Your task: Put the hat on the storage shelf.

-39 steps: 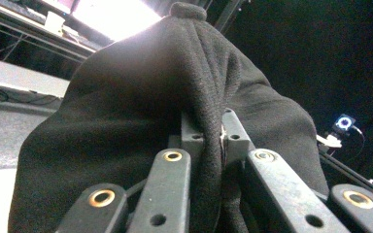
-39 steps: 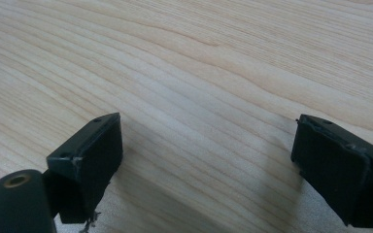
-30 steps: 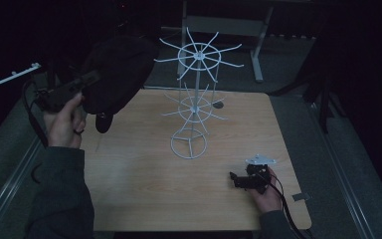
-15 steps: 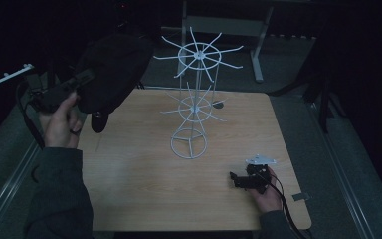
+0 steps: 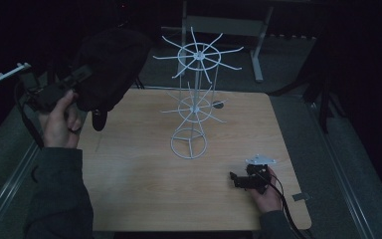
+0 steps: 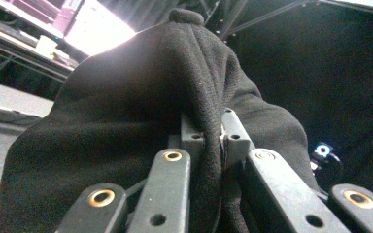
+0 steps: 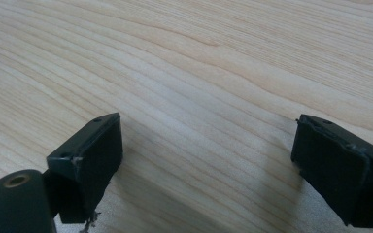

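One black cap (image 6: 141, 111) is pinched in my left gripper (image 6: 212, 141), held up left of the white wire rack (image 5: 195, 94). My right gripper (image 7: 206, 165), jaws spread wide, rests on the wooden table (image 5: 144, 184) right of the rack's base, in a dark room.

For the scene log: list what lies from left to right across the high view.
Left gripper → black cap held in its jaws → white wire rack on the wooden table → right gripper, resting on the table.
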The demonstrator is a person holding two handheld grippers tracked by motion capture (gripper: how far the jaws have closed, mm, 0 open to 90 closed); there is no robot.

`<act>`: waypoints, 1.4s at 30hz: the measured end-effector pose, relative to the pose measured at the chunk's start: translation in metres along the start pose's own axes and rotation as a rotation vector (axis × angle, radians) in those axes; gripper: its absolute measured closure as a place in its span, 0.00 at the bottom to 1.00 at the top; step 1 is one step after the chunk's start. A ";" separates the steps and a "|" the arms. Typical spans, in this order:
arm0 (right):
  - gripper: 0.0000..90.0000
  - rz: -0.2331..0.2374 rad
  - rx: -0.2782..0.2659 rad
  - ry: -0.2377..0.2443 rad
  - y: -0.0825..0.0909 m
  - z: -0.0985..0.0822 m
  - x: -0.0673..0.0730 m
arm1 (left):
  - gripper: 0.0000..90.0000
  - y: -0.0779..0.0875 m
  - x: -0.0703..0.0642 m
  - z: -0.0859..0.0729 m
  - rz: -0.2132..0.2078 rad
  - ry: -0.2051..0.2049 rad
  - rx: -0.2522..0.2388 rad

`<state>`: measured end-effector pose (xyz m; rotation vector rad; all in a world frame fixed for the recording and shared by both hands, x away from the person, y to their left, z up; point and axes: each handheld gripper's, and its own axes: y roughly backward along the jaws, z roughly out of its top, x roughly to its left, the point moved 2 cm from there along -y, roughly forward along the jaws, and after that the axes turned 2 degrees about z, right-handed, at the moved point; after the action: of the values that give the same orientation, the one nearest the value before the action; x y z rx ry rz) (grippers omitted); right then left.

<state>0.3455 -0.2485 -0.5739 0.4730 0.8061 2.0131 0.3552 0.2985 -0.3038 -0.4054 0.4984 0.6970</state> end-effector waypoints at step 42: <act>0.12 0.000 0.000 0.002 0.000 0.000 0.000 | 0.94 -0.039 -0.009 -0.029 -0.114 -0.020 0.169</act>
<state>0.3456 -0.2486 -0.5739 0.4712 0.8072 2.0139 0.3674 0.2522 -0.3149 -0.2655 0.5072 0.5435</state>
